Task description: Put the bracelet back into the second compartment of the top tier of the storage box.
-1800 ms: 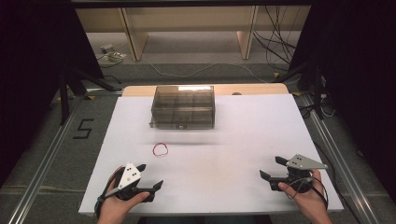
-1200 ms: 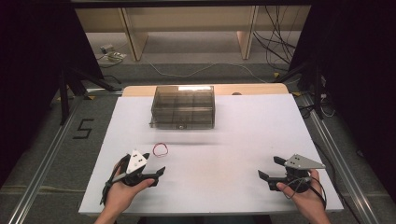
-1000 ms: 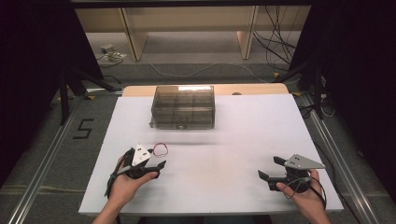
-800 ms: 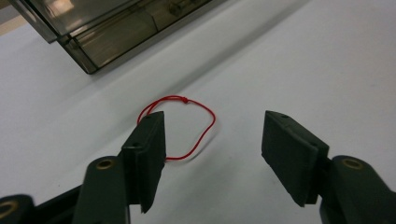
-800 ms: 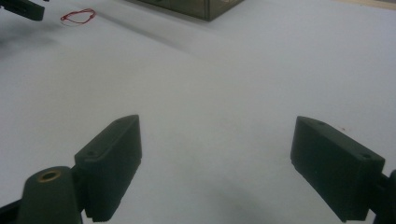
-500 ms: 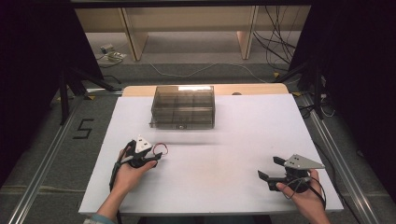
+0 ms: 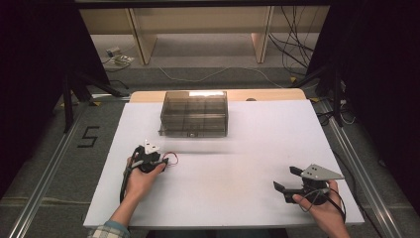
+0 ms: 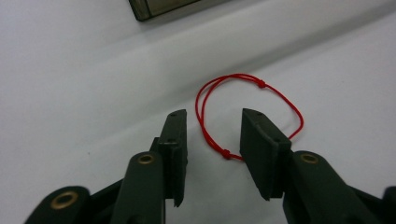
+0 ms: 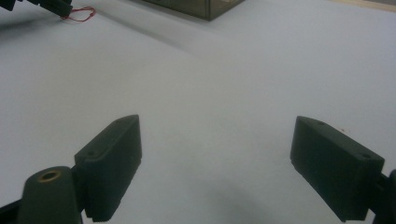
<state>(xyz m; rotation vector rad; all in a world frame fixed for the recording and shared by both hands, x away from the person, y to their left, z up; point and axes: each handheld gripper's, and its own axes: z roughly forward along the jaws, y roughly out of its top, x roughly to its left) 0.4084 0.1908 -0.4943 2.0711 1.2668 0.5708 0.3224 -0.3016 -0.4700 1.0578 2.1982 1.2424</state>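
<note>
Left gripper position: the left gripper has travelled forward from the near left edge of the white table and now sits at the red string loop, as compared with the high view 1.8 s ago.
Left gripper jaw state: narrow gap, jaws apart and not yet clamped; the near strand of the loop, with its lower knot, lies between the 2 pads.
Red string loop location: flat on the table, left of centre, near the front of the smoke-tinted drawer box but clear of it. It has stayed in place over the last 1.8 s.
Loop condition: 2 small knots visible; the far arc extends beyond the jaw tips.
Right gripper position: the right gripper has held its place at the near right of the table.
Right gripper jaw state: wide, nothing between the jaws.
Step in hand (judgement): approach complete; closing on the strand is the remaining action before lifting.
Risk (judgement): thin string lying flat may slip under the pads unless the tips press down to the surface.
</note>
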